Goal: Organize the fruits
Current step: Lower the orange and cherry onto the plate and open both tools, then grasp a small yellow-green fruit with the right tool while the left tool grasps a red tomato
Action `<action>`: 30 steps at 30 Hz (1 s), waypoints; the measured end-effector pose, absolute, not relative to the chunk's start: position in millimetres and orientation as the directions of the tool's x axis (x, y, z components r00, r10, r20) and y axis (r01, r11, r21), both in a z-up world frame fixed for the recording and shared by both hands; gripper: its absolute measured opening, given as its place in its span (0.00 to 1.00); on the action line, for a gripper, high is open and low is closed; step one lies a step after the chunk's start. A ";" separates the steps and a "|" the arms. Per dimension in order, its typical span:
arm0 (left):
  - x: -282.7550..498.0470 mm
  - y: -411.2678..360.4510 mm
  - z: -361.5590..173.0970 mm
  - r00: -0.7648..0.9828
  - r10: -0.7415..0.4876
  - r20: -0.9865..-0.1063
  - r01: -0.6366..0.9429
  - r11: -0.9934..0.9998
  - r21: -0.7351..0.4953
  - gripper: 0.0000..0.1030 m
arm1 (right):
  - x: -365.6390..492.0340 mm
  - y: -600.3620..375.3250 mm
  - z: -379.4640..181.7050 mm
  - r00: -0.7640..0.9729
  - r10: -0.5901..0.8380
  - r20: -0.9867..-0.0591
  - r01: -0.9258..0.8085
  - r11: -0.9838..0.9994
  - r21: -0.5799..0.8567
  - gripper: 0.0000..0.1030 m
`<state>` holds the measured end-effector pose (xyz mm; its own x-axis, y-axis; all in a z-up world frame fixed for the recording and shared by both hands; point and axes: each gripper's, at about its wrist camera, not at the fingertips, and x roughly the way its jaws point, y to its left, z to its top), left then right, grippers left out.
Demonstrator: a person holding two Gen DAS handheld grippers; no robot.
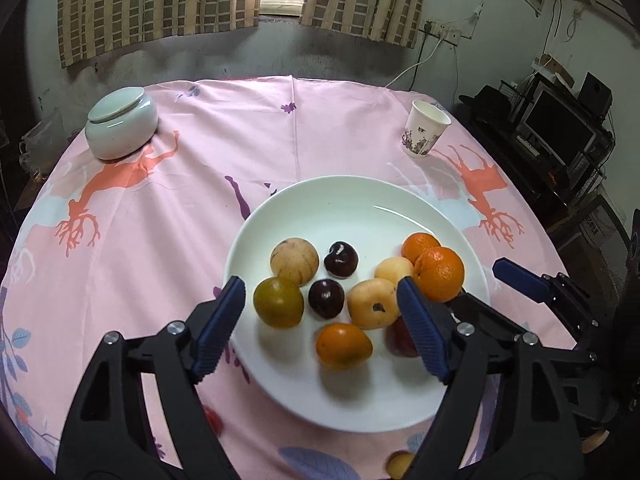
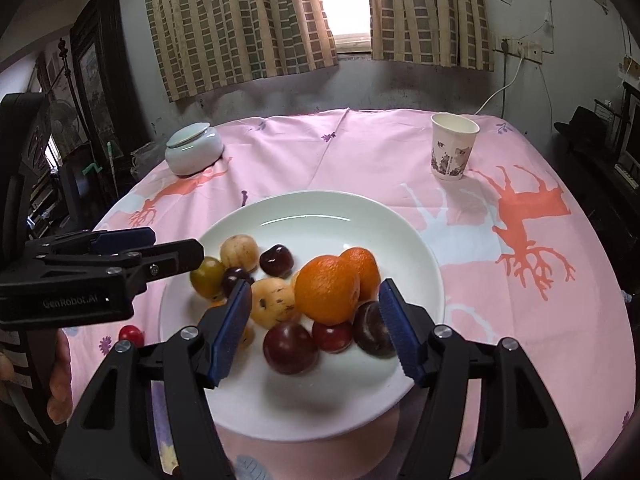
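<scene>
A white plate [image 1: 360, 208] [image 2: 320, 216] on the pink tablecloth holds several fruits: two oranges [image 1: 439, 273] [image 2: 328, 290], dark plums [image 1: 341, 259] [image 2: 290, 347], yellow fruits [image 1: 372, 304] [image 2: 274, 302], a green-brown one [image 1: 279, 302] [image 2: 207, 278] and a tan one [image 1: 295, 261] [image 2: 239, 253]. My left gripper [image 1: 320, 322] is open and empty above the plate's near side. My right gripper [image 2: 316, 330] is open and empty above the plums. A small red fruit [image 2: 131, 334] [image 1: 214, 420] and a yellow fruit [image 1: 400, 464] lie on the cloth off the plate.
A pale lidded ceramic jar [image 1: 122, 122] [image 2: 194, 148] stands at the back left. A paper cup [image 1: 424, 128] [image 2: 452, 146] stands at the back right. The round table's edge falls off on both sides; shelves with electronics [image 1: 560, 128] stand right.
</scene>
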<state>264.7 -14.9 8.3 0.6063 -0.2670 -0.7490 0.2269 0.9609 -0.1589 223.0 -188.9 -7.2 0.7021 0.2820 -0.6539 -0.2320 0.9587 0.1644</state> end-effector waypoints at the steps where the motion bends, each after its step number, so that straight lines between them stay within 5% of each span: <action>1: 256.4 -10.6 9.6 0.610 -0.267 -0.746 0.228 0.961 -0.158 0.79 | 214.3 -186.2 -5.0 0.690 0.303 -0.657 -0.254 0.952 0.171 0.64; 7: 200.6 26.3 4.6 0.672 -0.192 -0.715 0.167 0.980 -0.107 0.86 | 141.7 -162.7 -1.6 0.587 0.429 -0.686 -0.379 0.895 0.236 0.65; 13: 165.0 63.4 -18.8 0.725 -0.084 -0.684 0.065 0.996 -0.054 0.89 | 104.7 -150.7 -32.2 0.575 0.385 -0.722 -0.328 0.917 0.228 0.64; 16: 163.6 79.1 -36.8 0.681 -0.112 -0.724 0.048 0.993 -0.109 0.89 | 111.4 -147.9 -48.3 0.529 0.376 -0.761 -0.308 0.920 0.241 0.45; 25: 158.9 81.9 -45.9 0.661 -0.145 -0.736 0.072 0.989 -0.130 0.89 | 133.0 -134.9 -69.0 0.477 0.328 -0.815 -0.267 0.938 0.221 0.40; 30: 161.8 77.0 -49.7 0.643 -0.153 -0.750 0.088 0.988 -0.126 0.89 | 147.4 -140.0 -76.5 0.419 0.409 -0.811 -0.239 0.911 0.337 0.33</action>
